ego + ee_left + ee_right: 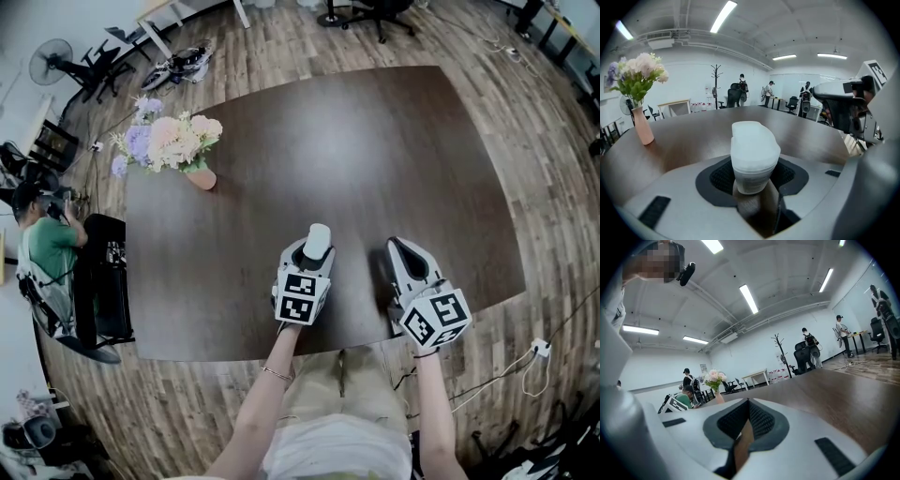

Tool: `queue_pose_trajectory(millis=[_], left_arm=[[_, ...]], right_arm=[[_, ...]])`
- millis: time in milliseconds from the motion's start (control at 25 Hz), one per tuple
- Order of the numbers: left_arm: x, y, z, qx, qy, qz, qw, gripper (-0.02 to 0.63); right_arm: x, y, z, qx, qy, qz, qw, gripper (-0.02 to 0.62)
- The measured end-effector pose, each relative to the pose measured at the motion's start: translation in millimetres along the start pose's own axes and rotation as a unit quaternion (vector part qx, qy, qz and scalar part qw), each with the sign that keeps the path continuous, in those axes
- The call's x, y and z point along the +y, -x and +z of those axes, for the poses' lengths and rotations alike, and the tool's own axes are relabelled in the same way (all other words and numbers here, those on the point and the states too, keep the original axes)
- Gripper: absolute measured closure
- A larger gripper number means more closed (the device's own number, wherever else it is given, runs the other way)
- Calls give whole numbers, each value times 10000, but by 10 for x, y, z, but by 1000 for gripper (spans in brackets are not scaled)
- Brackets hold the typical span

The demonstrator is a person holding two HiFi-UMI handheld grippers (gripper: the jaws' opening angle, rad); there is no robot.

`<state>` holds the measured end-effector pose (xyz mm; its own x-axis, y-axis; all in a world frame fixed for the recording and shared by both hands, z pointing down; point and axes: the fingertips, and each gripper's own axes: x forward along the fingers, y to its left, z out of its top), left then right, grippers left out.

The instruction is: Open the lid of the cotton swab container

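Note:
The cotton swab container [319, 237] is a small white translucent tub with a rounded lid; it stands upright on the dark table [375, 141] near the front edge. My left gripper [316, 253] holds it by the lower body, a black pad against each side. In the left gripper view the container [753, 150] fills the gap between the jaws, lid on top and down. My right gripper [405, 247] rests to the right of it, apart from it, jaws together and empty. Its pads [759, 416] meet with nothing between them.
A pink vase of flowers [178, 145] stands at the table's far left corner, also in the left gripper view as the vase [642, 126]. A seated person [42, 246] and a black chair [103, 281] are left of the table. A cable and plug [539, 349] lie on the floor at right.

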<state>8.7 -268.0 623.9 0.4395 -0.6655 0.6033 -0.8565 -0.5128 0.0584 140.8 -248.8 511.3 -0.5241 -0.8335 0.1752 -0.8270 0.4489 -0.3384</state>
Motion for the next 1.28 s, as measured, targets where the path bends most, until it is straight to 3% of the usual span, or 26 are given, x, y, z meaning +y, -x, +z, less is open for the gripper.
queue_pose_trajectory(millis=[280, 600, 840, 1200, 1280], left_arm=[[-187, 262, 299, -43, -378, -730, 9966, 393], [-409, 650, 545, 61, -570, -1448, 9878, 393], [-577, 914, 676, 108, -741, -2029, 9763, 393], [-795, 1273, 881, 87, -855, -2730, 9582, 392], [-839, 1354, 910, 129, -937, -2882, 9529, 392]], right_arm=[[109, -55, 224, -98, 202, 290, 9993, 574], [442, -38, 468, -34, 320, 1399, 9896, 574], [741, -31, 652, 92, 305, 2385, 9706, 574], [1189, 53, 869, 408, 297, 3680, 9284, 567], [1286, 71, 890, 564, 389, 3899, 9183, 502]])
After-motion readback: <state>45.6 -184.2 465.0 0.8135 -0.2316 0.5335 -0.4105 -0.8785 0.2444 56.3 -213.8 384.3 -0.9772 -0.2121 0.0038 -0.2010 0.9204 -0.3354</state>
